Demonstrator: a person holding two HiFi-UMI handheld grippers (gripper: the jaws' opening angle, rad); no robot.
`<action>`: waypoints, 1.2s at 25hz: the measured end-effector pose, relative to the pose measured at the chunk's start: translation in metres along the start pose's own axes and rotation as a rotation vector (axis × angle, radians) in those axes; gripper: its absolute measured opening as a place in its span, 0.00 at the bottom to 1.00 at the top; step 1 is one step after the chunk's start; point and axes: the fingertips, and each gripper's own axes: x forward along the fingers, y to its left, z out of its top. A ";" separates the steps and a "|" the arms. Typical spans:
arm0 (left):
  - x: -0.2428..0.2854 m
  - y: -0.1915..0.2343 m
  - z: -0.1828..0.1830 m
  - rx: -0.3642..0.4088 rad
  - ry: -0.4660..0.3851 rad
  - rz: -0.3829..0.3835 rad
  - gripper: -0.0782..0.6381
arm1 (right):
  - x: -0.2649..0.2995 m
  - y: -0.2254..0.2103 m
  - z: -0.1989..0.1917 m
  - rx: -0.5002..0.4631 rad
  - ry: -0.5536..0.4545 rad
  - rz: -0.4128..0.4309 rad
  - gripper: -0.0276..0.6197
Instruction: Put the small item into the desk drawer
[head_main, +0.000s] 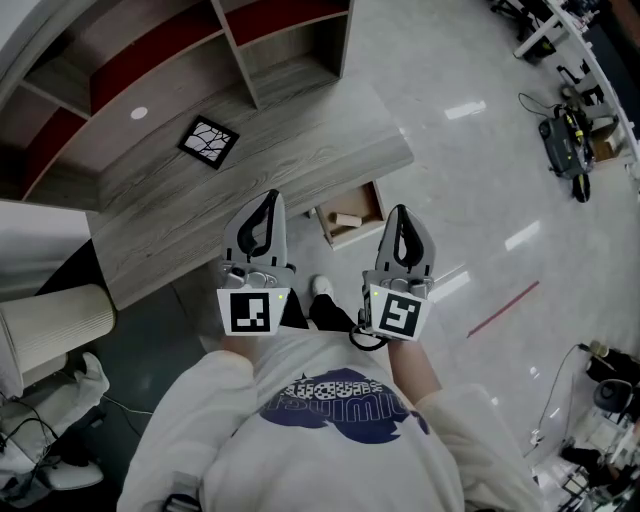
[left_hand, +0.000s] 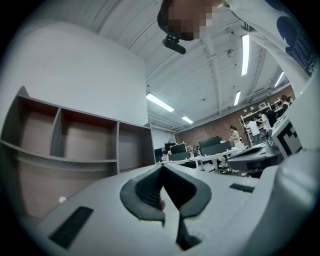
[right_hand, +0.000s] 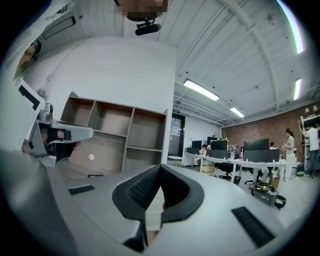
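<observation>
Legend, largest to smallest: the glossy pale floor (head_main: 470, 150) is filling the right half of the head view, with a thin red line (head_main: 503, 308) running across it near your right side. The wood-grain desk (head_main: 300, 140) is lying ahead of you and to the left, and an open shelf unit (head_main: 150, 60) is standing along its far edge. You are standing at the desk's near right corner in a white sweatshirt (head_main: 330, 440) with a blue print. You are holding the left gripper (head_main: 268, 196) over the desk's near edge, and its jaws are pressing together with nothing between them, as the left gripper view shows. You are holding the right gripper (head_main: 400, 210) beside it over the floor. Its jaws are likewise meeting tip to tip and pinching nothing. Both grippers are pointing away from you, side by side and apart. The drawer (head_main: 377, 200) is standing pulled out from the desk's right end, and it is showing between the two grippers' tips. A black square tile with a white crackle pattern (head_main: 208, 142) is lying flat on the desk, well left and far of the drawer. The small item (head_main: 347, 219), a pale short cylinder, is lying on its side inside the open drawer and is touching neither gripper. A small white disc (head_main: 138, 113) is sitting far left on the desk.
</observation>
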 end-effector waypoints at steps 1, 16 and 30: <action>0.006 0.004 0.002 0.024 -0.007 -0.005 0.12 | 0.005 -0.001 0.002 -0.003 -0.008 -0.001 0.04; 0.028 0.034 0.023 0.018 -0.089 0.074 0.12 | 0.031 -0.010 0.011 -0.017 -0.045 -0.030 0.04; 0.028 0.038 0.020 0.007 -0.088 0.081 0.12 | 0.034 -0.007 0.016 -0.021 -0.048 -0.014 0.04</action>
